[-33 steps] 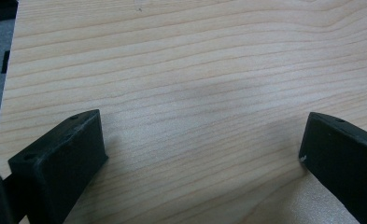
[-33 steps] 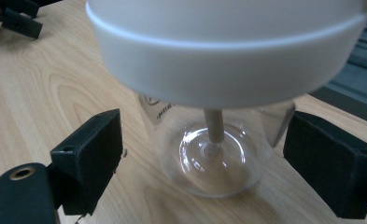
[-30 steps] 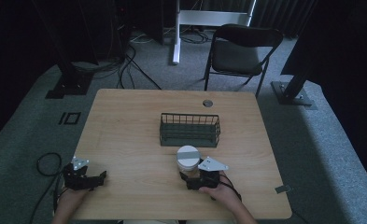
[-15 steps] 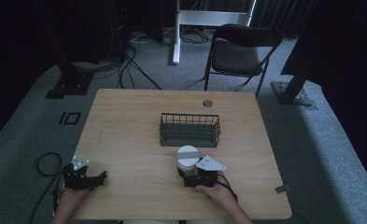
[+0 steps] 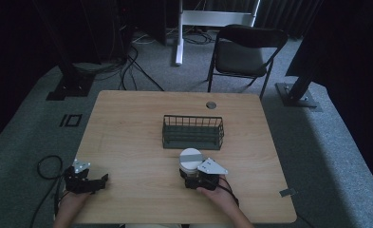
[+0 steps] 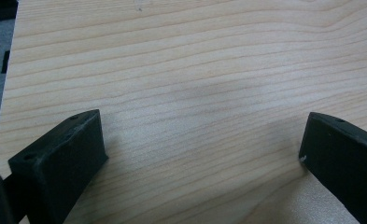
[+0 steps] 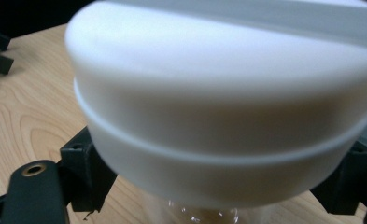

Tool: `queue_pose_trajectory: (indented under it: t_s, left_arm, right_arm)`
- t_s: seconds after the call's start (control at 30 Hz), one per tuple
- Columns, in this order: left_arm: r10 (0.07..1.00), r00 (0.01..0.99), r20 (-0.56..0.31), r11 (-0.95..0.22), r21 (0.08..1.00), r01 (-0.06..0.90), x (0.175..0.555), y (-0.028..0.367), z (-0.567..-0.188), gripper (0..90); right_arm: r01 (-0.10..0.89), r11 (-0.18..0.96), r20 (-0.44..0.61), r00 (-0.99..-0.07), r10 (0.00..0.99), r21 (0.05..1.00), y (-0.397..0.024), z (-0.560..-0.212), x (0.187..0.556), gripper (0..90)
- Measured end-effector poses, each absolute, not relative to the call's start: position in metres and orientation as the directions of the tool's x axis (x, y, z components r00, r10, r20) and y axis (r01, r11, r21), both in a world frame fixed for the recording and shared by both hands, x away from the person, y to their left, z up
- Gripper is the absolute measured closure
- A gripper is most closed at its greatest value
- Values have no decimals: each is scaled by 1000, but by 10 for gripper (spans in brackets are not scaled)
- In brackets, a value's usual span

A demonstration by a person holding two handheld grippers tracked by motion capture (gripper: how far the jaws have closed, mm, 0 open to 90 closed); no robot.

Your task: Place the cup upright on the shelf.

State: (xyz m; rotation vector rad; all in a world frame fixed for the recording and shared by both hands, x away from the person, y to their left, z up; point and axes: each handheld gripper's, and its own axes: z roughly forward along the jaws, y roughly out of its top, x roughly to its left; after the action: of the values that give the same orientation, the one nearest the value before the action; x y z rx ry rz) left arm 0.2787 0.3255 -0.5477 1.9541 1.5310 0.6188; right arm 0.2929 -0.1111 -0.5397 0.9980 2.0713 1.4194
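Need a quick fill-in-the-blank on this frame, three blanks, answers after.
1. The right claw has its jaws on either side of a jar with a ____ lid.
2. The wire basket holds ____.
3. The left claw hovers with its jaws ____ over the bare table.

Answers: white; nothing; open

We record a basket (image 5: 192, 132) near the middle of the table (image 5: 127, 123). A jar (image 5: 190, 160) stands on the table just before the basket, toward the person's side, with the right gripper (image 5: 193, 178) directly behind it on the near side, one jaw to either side of the jar. The left gripper (image 5: 87, 180) sits at the near left corner, well apart from the jar. A chair (image 5: 243, 50) stands beyond the table's far edge.
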Motion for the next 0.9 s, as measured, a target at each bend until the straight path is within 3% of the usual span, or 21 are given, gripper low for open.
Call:
queue_pose_trajectory:
  t_s: [0.9]
  left_arm:
    - [972, 235, 9, -177, 686, 705, 279, 325, -548, 5]
  right_arm:
    - [337, 222, 65, -666, 743, 915, -106, -528, 291, 184]
